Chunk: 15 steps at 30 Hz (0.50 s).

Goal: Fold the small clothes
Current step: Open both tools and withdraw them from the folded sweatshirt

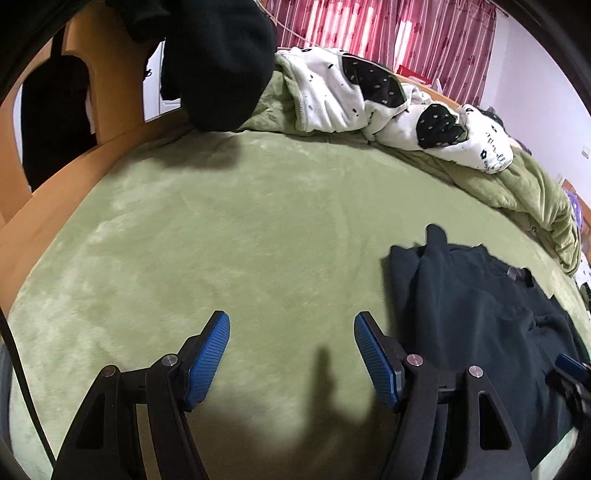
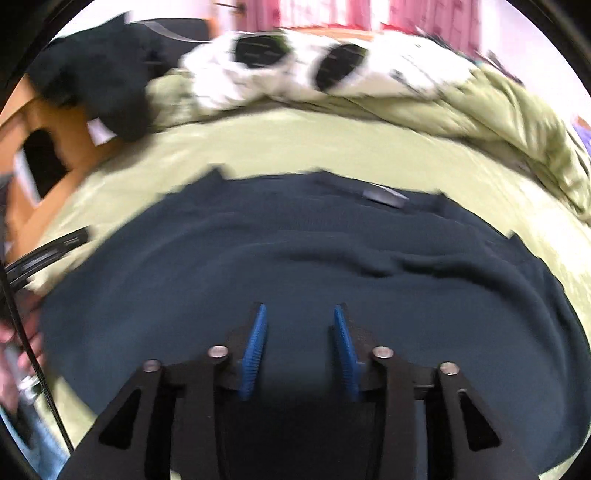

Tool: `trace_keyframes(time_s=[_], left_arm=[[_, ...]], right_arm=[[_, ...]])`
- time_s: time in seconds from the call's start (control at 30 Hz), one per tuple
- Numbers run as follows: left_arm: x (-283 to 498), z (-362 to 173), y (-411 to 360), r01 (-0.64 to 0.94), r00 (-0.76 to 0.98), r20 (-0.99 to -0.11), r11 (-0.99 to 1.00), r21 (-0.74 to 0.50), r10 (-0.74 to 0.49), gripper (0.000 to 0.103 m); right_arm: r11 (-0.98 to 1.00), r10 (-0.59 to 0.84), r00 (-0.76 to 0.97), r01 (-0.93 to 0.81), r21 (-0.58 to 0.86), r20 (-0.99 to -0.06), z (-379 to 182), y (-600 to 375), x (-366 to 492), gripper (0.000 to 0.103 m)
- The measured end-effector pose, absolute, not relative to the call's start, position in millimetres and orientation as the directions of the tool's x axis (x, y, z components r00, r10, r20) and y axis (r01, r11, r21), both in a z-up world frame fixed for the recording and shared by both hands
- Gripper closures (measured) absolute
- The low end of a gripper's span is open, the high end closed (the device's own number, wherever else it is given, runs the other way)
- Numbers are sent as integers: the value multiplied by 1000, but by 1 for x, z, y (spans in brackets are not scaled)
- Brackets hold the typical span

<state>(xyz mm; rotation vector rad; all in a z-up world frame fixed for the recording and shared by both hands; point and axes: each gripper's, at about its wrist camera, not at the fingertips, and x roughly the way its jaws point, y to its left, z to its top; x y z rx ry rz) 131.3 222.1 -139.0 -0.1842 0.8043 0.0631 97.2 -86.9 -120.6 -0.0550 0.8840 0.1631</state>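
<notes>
A dark navy garment (image 2: 295, 266) lies spread on the green bed cover (image 2: 295, 147), its grey neck label (image 2: 384, 195) at the far edge. In the left wrist view the garment (image 1: 480, 317) lies at the right with wrinkled folds. My left gripper (image 1: 291, 328) is open and empty over bare green cover (image 1: 221, 229), just left of the garment. My right gripper (image 2: 299, 314) is open, hovering over the garment's near part; the view is motion-blurred. Its tip (image 1: 570, 365) shows at the right edge of the left wrist view.
A rumpled white and black blanket (image 1: 369, 96) and bunched green quilt (image 1: 524, 184) lie along the far side. A black garment (image 1: 221, 62) hangs over the wooden bed frame (image 1: 48, 214) at far left. Pink curtains (image 1: 388, 33) are behind.
</notes>
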Motion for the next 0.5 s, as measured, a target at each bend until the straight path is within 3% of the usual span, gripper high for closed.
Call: trace_keyframes(time_s=[0.17,0.33,0.5], left_arm=[[108,-145,247,-137,688,-725,988,-74,41,35],[79,-152,284,-158,674,-738,983,-98,35,35],[64,-157,312,-177,669,-743,975,-132,21,35]], right_arm=[[943,202,632,-333,-27,-749,-117,1,51,54],[913,247,602,-408,-26,-759,-128,52,24,54],[900,191,632,-419,-124,-751,-142,89,5,54]])
